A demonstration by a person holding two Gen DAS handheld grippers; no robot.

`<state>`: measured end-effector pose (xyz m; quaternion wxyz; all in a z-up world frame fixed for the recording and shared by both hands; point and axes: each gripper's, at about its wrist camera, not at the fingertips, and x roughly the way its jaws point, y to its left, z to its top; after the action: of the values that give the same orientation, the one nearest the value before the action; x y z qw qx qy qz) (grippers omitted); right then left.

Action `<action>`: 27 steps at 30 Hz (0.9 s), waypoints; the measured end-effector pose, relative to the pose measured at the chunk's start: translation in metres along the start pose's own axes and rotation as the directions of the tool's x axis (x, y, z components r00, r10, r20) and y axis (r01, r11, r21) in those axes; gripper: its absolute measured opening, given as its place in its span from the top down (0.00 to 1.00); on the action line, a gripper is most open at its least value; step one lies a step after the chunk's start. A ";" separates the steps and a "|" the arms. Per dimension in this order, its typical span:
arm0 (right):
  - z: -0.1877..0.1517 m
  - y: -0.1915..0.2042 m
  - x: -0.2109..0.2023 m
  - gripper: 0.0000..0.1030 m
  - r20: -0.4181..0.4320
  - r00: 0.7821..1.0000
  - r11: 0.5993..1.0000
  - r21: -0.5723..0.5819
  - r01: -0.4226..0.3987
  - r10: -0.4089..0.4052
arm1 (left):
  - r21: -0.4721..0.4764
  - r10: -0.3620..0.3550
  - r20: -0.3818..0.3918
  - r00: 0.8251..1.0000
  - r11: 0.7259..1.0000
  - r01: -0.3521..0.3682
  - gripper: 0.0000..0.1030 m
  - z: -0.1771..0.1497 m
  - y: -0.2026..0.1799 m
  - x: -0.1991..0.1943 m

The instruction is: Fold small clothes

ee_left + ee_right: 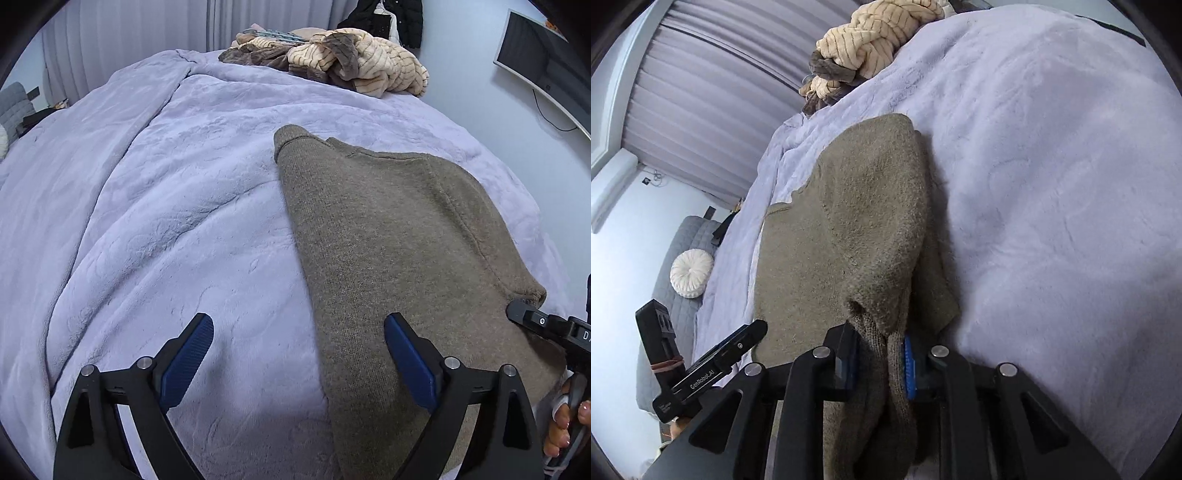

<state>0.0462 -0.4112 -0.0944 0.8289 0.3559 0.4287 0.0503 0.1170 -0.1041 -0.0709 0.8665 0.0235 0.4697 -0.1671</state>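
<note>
Right gripper [877,360]: blue pads clenched on a bunched fold of the brown knit sweater [857,221], lifted off the lavender fleece blanket [1052,184]. Left gripper [299,354]: jaws spread wide, empty, hovering at the sweater's left edge. Risk: the thick knit bunch may slip, or the raised fold drag lower layers askew. No containers visible; striped plush heap [354,59] lies far off.

- "GenRobot.AI" in white print runs along the left gripper [713,365] body (seen from the right wrist).
- "D" begins a cut-off word on the right gripper [554,325].
</note>
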 end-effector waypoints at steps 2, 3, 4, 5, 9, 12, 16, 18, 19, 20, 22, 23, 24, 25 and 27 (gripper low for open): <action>-0.002 0.009 -0.011 0.72 0.013 0.996 0.996 -0.041 0.084 -0.083 | 0.011 0.012 -0.005 1.000 1.000 -0.012 0.09 0.001 0.002 -0.007; -0.004 0.010 -0.017 0.72 0.021 0.994 0.993 -0.052 0.108 -0.107 | 0.020 0.023 -0.001 1.000 1.000 -0.023 0.09 0.000 0.002 -0.012; -0.003 0.011 -0.022 0.72 0.034 0.991 0.990 -0.056 0.131 -0.129 | 0.029 0.036 0.005 0.999 0.999 -0.036 0.09 -0.001 0.003 -0.018; -0.005 0.011 -0.028 0.71 0.044 0.990 0.990 -0.055 0.133 -0.131 | 0.036 0.036 0.008 0.999 0.999 -0.037 0.11 -0.002 0.004 -0.023; -0.022 0.009 -0.059 0.73 0.074 0.991 0.990 -0.076 0.121 -0.116 | 0.027 -0.040 -0.026 0.999 0.999 0.041 0.52 -0.014 0.005 -0.035; -0.033 0.022 -0.077 0.82 0.087 0.992 0.985 -0.135 0.107 -0.096 | 0.035 -0.089 -0.040 0.995 0.995 0.090 0.66 -0.025 -0.006 -0.037; -0.040 0.047 -0.076 0.84 0.070 0.993 0.966 -0.233 0.108 -0.095 | 0.072 -0.088 -0.046 0.995 0.993 0.091 0.66 -0.042 -0.027 -0.035; -0.044 0.051 -0.064 0.84 0.042 0.990 0.954 -0.267 0.138 -0.131 | 0.088 -0.061 -0.050 0.997 0.994 0.066 0.65 -0.050 -0.031 -0.029; -0.046 0.048 -0.056 0.84 0.024 0.986 0.947 -0.277 0.163 -0.163 | 0.087 -0.055 -0.051 0.997 0.994 0.059 0.65 -0.053 -0.031 -0.027; -0.049 0.044 -0.049 0.85 0.007 0.980 0.940 -0.280 0.193 -0.199 | 0.082 -0.057 -0.056 0.997 0.995 0.062 0.65 -0.056 -0.030 -0.026; -0.054 0.029 -0.040 0.90 -0.025 0.972 0.940 -0.262 0.221 -0.235 | 0.072 -0.062 -0.060 0.996 0.995 0.067 0.65 -0.060 -0.028 -0.025; -0.056 0.021 -0.038 0.92 -0.031 0.974 0.947 -0.240 0.212 -0.226 | 0.075 -0.059 -0.061 0.996 0.995 0.063 0.65 -0.061 -0.028 -0.025; -0.057 0.016 -0.040 0.92 -0.030 0.977 0.955 -0.219 0.198 -0.210 | 0.084 -0.051 -0.058 0.997 0.995 0.056 0.65 -0.063 -0.030 -0.026; -0.057 0.013 -0.041 0.92 -0.028 0.980 0.960 -0.206 0.188 -0.198 | 0.099 -0.038 -0.055 0.998 0.994 0.043 0.65 -0.064 -0.032 -0.028; -0.058 0.013 -0.045 0.92 -0.024 0.981 0.962 -0.205 0.182 -0.191 | 0.124 -0.017 -0.050 0.999 0.992 0.023 0.65 -0.064 -0.036 -0.031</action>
<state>-0.0224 -0.3876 -0.0783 0.8522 0.2266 0.4711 0.0231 0.0388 -0.1170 -0.0763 0.8498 0.0770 0.4797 -0.2044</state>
